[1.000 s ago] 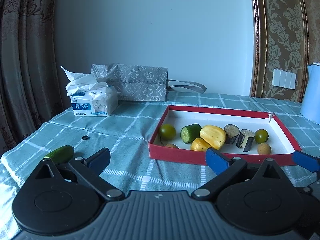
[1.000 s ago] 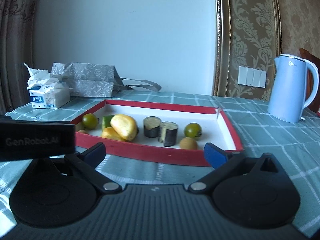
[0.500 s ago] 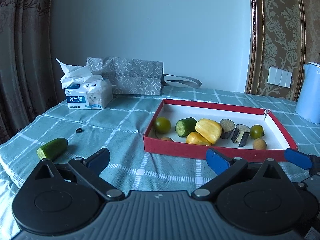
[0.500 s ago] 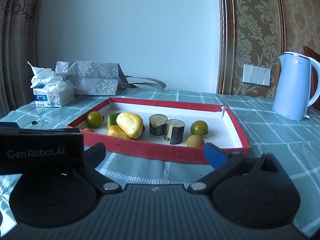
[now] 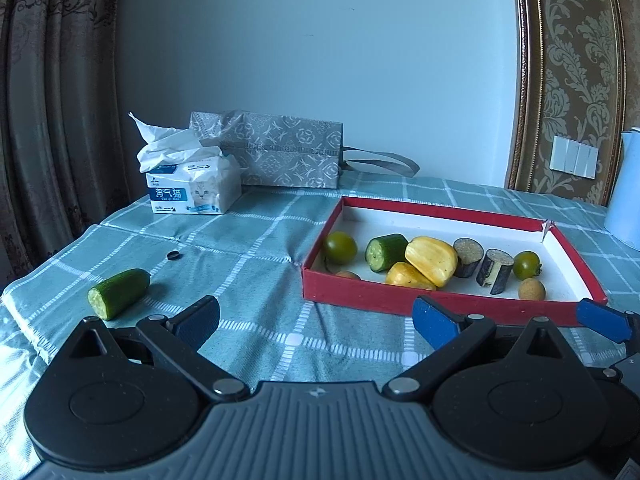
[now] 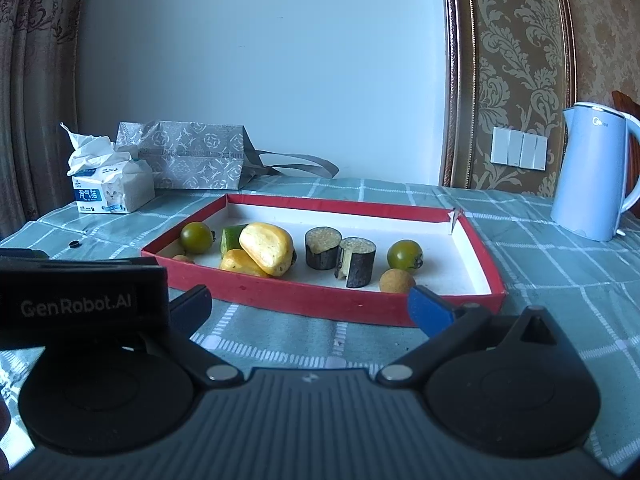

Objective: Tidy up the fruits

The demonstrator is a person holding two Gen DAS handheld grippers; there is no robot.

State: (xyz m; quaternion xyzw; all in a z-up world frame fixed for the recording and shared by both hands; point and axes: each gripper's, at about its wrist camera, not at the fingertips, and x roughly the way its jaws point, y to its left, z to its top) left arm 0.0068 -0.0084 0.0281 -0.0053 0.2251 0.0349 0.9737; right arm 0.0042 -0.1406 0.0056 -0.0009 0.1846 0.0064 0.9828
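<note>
Grippers are sitting nearest in both views. The left gripper (image 5: pixel 316 318) is hovering low over the worktop (image 5: pixel 256 320) with its blue-padded fingers (image 5: pixel 434 320) spread wide apart and nothing between them. The right gripper (image 6: pixel 308 306) is hanging just before the tray, its fingers equally far apart and empty; the black body of the left one, lettered GenRobot.AI, is cutting across the left of its view.

Just beyond the left gripper's left finger, a cut cucumber piece (image 5: pixel 119 293) is lying alone on the checked green cloth, well apart from the tray, its pale cut face turned toward the camera. A small black ring (image 5: pixel 173 255) is lying a little farther back.

To the right, the red tray (image 6: pixel 320 302) with its white floor is holding the rest. Along its left part a green tomato (image 6: pixel 196 237) is sitting beside another cucumber piece (image 6: pixel 231 238), with two yellow fruits (image 6: pixel 266 248) touching each other, one leaning on the other. Two dark eggplant chunks (image 6: pixel 340 258) are standing upright side by side near the middle. Right of them, a second green tomato (image 6: pixel 405 255) is resting just behind a small tan round fruit (image 6: pixel 396 281). Another tan fruit (image 5: pixel 347 275) is peeping over the near wall in the left corner.

Farther back, a tissue pack (image 5: pixel 192 190) is standing in front of a grey patterned bag (image 5: pixel 280 156). At the far right, a pale blue kettle (image 6: pixel 592 172) is standing on the cloth near the wall.
</note>
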